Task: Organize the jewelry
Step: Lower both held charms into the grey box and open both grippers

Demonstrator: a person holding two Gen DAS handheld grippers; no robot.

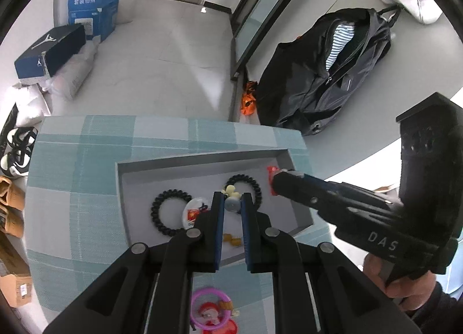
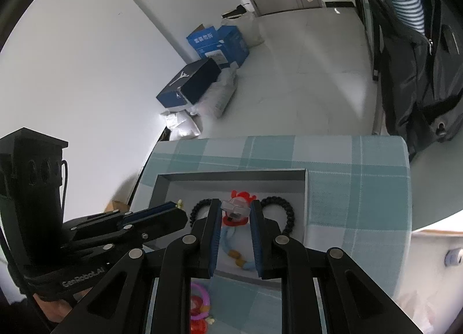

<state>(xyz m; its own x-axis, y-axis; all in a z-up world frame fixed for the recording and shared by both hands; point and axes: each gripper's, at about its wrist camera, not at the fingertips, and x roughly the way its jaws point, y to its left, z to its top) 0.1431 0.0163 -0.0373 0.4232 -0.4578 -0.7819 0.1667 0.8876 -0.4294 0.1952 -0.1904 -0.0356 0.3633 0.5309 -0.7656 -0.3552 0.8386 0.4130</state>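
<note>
Grey tray [image 1: 202, 164] sits on a teal-checked bench [image 1: 86, 160]; both hand-held grippers hover over it. The left hand-held gripper [image 1: 233, 203] pinches a small charm [image 1: 232, 204], the right hand-held gripper [image 2: 235, 212] grips a red clip [image 2: 235, 209]. Shoeboxes [image 1: 49, 53] line the tiled floor [image 1: 162, 53] beyond the tray.

The right gripper [image 2: 235, 215] pinches a small clear plastic clip with a red crab-like charm [image 2: 235, 206] between its blue-padded fingers [image 2: 214, 235], above the shallow grey rectangular tray [image 2: 231, 175] on the teal checked cloth [image 2: 358, 189]. A black spiral hair tie [image 2: 285, 209] lies in the tray (partly hidden). The left gripper [image 2: 176, 206] reaches in beside it.
</note>
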